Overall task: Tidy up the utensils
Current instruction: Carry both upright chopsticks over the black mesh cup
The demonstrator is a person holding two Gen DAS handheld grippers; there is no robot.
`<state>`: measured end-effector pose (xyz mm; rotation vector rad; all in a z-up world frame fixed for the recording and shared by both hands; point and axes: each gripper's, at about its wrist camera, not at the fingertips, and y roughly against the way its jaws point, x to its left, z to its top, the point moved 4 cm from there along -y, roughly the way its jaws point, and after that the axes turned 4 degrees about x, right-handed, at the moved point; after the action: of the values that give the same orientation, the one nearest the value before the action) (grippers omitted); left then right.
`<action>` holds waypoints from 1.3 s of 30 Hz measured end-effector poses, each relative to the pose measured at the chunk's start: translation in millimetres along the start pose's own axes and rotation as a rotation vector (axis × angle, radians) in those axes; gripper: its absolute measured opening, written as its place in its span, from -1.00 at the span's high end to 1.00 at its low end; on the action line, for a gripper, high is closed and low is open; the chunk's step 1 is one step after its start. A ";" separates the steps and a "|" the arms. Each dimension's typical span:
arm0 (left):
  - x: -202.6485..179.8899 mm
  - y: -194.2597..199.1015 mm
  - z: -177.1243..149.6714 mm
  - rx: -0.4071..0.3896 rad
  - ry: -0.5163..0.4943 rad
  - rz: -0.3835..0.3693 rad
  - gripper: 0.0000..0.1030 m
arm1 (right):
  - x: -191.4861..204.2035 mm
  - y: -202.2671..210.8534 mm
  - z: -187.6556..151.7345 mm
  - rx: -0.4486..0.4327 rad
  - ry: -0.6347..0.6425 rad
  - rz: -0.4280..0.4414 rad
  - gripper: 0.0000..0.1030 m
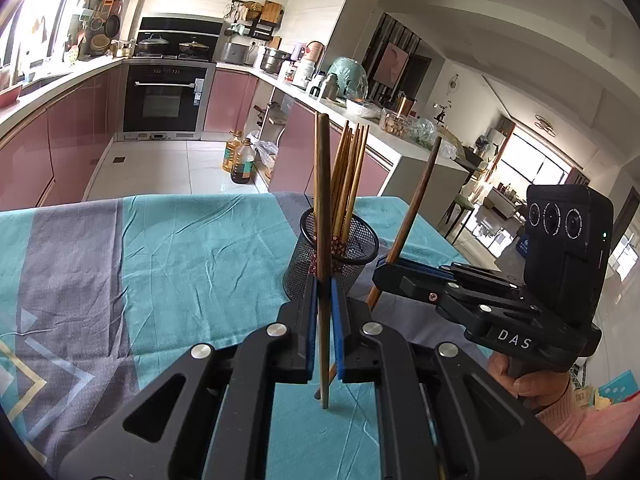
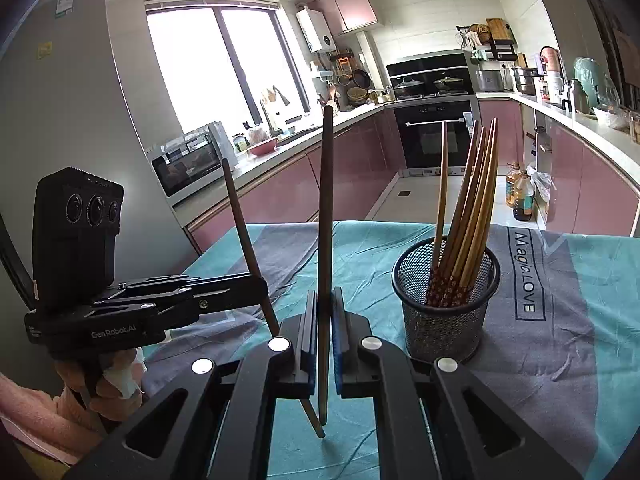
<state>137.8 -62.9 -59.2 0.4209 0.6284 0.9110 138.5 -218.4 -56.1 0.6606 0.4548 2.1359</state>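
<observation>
My left gripper (image 1: 324, 286) is shut on a brown chopstick (image 1: 323, 200) held upright, just in front of a black mesh cup (image 1: 296, 268) that holds several chopsticks (image 1: 352, 172). To its right, my right gripper (image 1: 382, 270) is shut on a darker chopstick (image 1: 416, 208) that leans right. In the right wrist view the right gripper (image 2: 325, 298) clamps its chopstick (image 2: 326, 220) upright, with the mesh cup (image 2: 444, 324) to its right. The left gripper (image 2: 262, 286) stands at the left with its chopstick (image 2: 244, 232) tilted. Both held sticks reach down below the jaws, above the cloth.
A teal and grey cloth (image 1: 180, 260) covers the table, and its far edge lies just behind the cup. Hands in pink sleeves (image 1: 532, 384) (image 2: 112, 380) hold the grippers. Oil bottles (image 1: 242, 160) stand on the kitchen floor beyond, with pink cabinets on both sides.
</observation>
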 end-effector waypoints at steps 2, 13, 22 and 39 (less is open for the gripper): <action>-1.4 0.9 1.0 -0.002 -0.003 0.000 0.86 | -0.4 1.8 2.2 -0.007 0.002 -0.005 0.89; -5.6 4.1 6.2 -0.015 -0.016 0.005 0.86 | -5.5 8.8 11.1 -0.027 0.013 -0.023 0.89; -9.9 5.7 12.3 -0.025 -0.034 0.004 0.86 | -4.2 13.8 16.7 -0.043 0.023 -0.034 0.89; -14.4 4.7 20.3 -0.041 -0.054 0.004 0.86 | -4.0 21.4 25.4 -0.067 0.041 -0.043 0.89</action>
<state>141.8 -73.8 -36.7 0.4087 0.5593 0.9120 142.6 -231.9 -25.8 0.5647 0.4143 2.1175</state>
